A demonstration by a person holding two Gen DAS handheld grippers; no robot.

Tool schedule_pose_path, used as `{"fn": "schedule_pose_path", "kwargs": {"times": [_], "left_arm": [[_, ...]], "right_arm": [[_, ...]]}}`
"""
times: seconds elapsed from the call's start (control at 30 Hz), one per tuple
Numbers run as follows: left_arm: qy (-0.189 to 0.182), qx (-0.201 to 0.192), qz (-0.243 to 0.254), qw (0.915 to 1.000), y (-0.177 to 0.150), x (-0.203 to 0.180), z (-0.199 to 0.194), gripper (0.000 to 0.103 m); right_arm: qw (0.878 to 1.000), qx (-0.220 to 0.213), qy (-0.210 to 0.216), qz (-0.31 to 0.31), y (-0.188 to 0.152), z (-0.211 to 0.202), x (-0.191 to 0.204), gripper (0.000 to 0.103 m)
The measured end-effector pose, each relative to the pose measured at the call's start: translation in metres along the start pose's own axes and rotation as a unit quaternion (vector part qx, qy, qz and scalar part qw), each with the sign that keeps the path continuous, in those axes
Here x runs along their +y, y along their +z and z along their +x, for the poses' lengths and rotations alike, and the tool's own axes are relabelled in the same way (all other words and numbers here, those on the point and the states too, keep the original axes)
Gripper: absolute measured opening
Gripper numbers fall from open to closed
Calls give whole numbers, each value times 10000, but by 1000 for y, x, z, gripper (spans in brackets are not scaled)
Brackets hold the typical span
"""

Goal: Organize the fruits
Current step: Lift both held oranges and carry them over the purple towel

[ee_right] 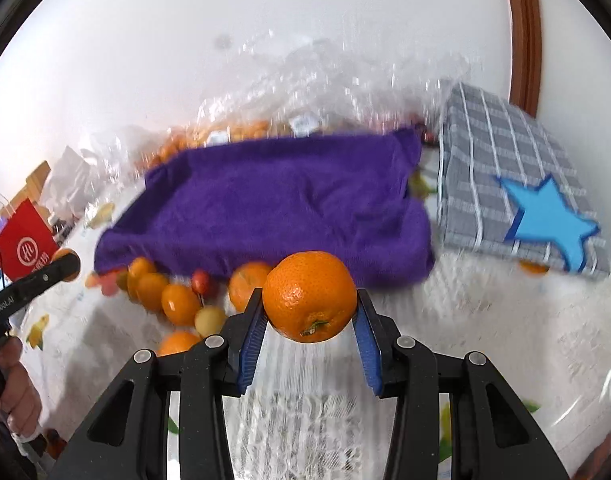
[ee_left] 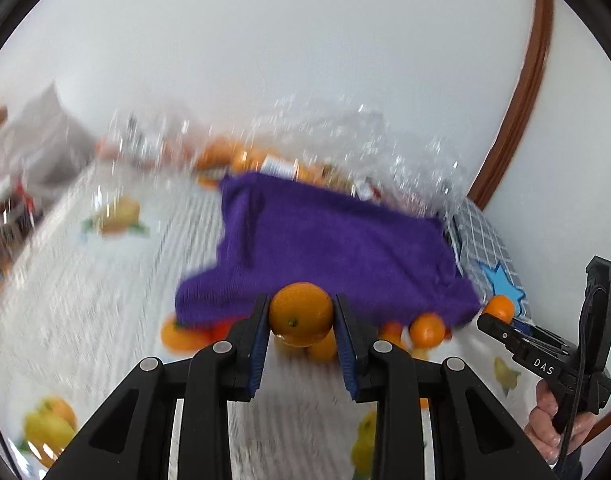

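My left gripper (ee_left: 301, 318) is shut on a small orange (ee_left: 301, 312), held above the table in front of a purple cloth (ee_left: 333, 248). Seen through the right wrist camera, my right gripper (ee_right: 310, 300) is shut on a larger orange (ee_right: 310, 294), also lifted off the table. Loose oranges and small red and yellow fruits (ee_right: 173, 300) lie in a cluster along the cloth's (ee_right: 273, 204) near edge. Each gripper shows in the other's view: the right one (ee_left: 501, 320) at the right, the left one (ee_right: 63, 266) at the left, each with orange at its tip.
A grey checked box with a blue star (ee_right: 517, 184) stands right of the cloth. Clear plastic bags of fruit (ee_right: 265, 120) pile up against the wall behind it. A red bag (ee_right: 23, 244) stands at the far left. The white tablecloth (ee_right: 505, 320) is printed with fruit.
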State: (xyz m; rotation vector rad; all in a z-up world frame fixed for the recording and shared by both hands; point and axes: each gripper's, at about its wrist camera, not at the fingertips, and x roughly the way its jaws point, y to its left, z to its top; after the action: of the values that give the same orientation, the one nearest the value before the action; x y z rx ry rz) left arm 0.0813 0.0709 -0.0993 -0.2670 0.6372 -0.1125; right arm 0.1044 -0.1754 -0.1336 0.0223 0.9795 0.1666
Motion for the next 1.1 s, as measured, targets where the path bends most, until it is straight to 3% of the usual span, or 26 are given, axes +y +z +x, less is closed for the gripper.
{"fn": "schedule_pose_path", "kwargs": {"times": [0.3,0.43,0.57,0.83,0.9,1.1], "left_arm": [[258,-238,222,9991,79,-18,32,29],[378,-238,304,9985,95,-26,63,29],[552,41,332,9979,104,-31,105,29],[611,392,322,9968,102,-23,172,29],[518,693,292,9958,97,-17,186,30],[503,1091,444,9918,80,-10,204,30]], "right_arm": [[9992,-380,-6,-100,71,1,4,43],[9990,-422,-54,-95,97,20,0,43],[9992,-370,-2,116,114,46,-12,43],[9988,116,17,482,115,109,-31,43],[9987,283,-26,421,108,122,-33,43],[9984,487,-183,207,91,140,-27,43]]}}
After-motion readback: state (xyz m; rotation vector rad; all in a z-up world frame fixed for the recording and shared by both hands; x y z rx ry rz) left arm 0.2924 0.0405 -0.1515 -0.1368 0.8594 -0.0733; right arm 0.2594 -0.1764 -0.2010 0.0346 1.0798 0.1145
